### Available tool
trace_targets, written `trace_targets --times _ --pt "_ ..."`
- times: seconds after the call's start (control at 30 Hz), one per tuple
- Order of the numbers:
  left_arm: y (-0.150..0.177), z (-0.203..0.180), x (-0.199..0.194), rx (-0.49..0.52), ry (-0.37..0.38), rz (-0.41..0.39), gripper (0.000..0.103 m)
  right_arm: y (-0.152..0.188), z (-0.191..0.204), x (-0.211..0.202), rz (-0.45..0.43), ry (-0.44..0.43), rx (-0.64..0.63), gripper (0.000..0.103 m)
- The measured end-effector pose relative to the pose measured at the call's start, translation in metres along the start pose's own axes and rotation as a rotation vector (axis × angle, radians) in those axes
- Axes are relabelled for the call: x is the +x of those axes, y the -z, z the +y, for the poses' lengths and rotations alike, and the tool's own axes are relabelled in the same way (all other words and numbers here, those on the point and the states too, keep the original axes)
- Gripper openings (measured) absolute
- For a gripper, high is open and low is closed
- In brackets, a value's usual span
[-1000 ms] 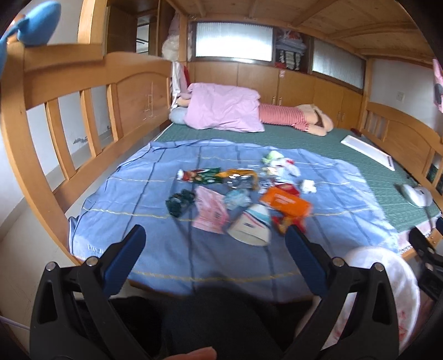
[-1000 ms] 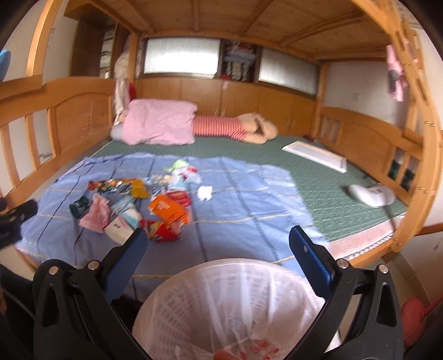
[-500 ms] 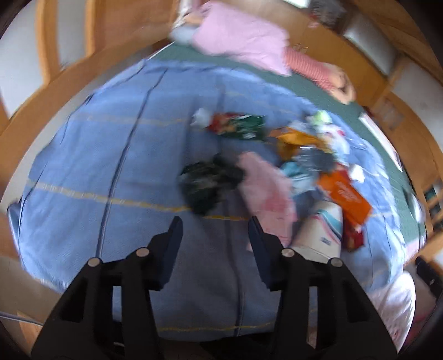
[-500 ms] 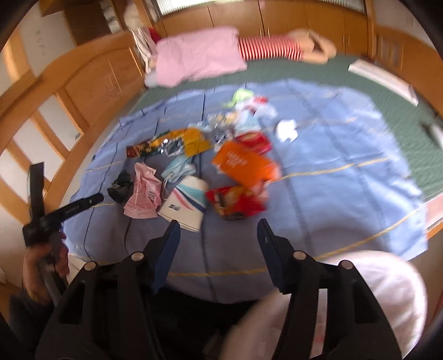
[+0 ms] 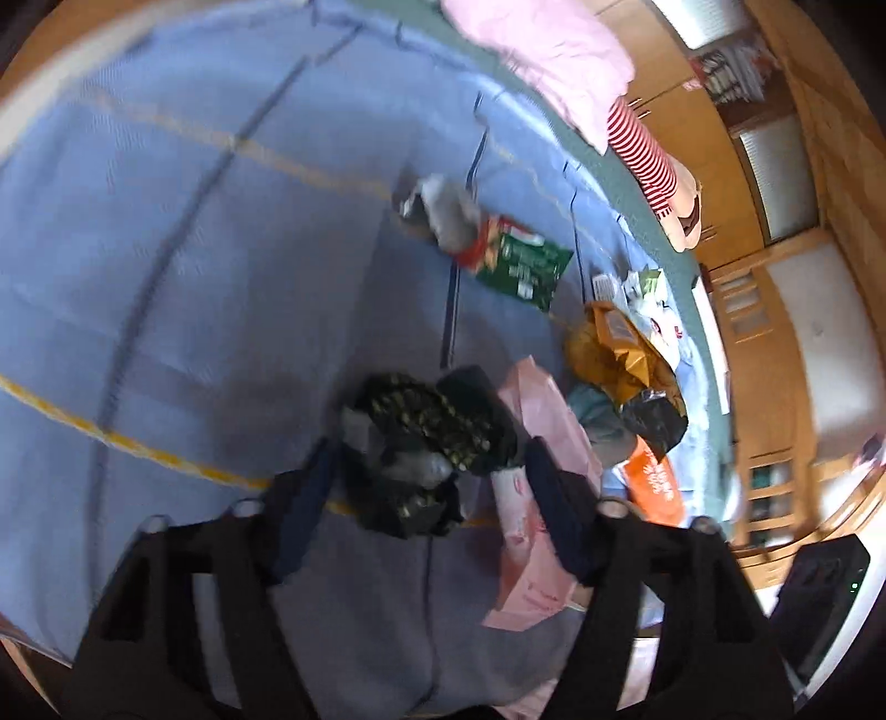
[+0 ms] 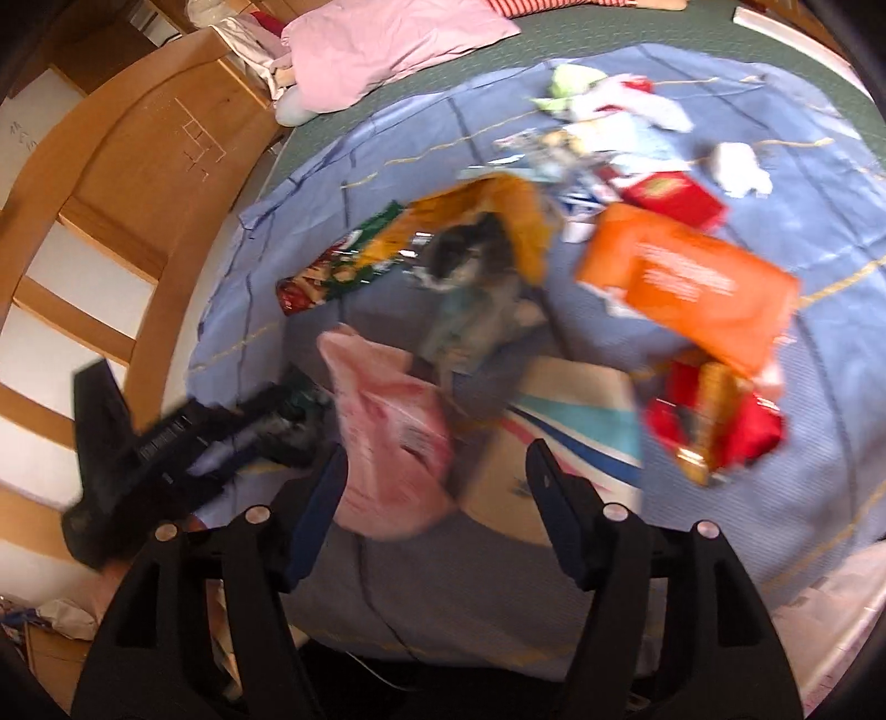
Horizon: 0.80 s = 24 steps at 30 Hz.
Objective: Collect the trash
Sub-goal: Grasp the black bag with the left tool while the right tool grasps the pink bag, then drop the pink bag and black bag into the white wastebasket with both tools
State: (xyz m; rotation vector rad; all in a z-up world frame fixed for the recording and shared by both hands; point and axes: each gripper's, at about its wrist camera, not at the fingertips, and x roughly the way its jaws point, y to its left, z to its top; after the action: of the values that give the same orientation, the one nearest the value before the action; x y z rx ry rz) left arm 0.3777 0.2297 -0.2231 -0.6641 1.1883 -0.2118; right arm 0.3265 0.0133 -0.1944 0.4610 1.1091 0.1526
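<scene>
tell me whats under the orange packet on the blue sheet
The orange packet lies on the blue sheet. Its lower edge overlaps a red wrapper. Whatever sits beneath its middle is covered.

We see a wooden bed frame (image 6: 138, 183) with slatted side rails, pale wall showing between the slats. A blue sheet (image 5: 166, 232) with thin yellow and dark stripes lies over a green mat (image 6: 637, 27). A pink pillow (image 6: 387, 39) sits at the far end. Wooden cabinets (image 5: 797, 310) and frosted windows (image 5: 775, 166) line the far wall, letting in daylight.
</scene>
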Motion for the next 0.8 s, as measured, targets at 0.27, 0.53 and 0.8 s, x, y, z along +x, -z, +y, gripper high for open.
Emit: trace_targets --times 0.27,0.53,0.8 --pt "-0.001 0.023 -0.019 -0.100 0.020 -0.059 0.041 -0.003 0.031 0.064 0.095 0.061 -0.106 0.024" --pt "0.002 0.007 -0.047 -0.081 0.132 -0.136 0.030 0.007 0.021 -0.018 -0.118 -0.033 -0.099 0.013" --pt "0.084 -0.057 -0.114 0.201 0.093 -0.379 0.030 0.056 -0.038 -0.181 -0.368 0.021 -0.234 0.013"
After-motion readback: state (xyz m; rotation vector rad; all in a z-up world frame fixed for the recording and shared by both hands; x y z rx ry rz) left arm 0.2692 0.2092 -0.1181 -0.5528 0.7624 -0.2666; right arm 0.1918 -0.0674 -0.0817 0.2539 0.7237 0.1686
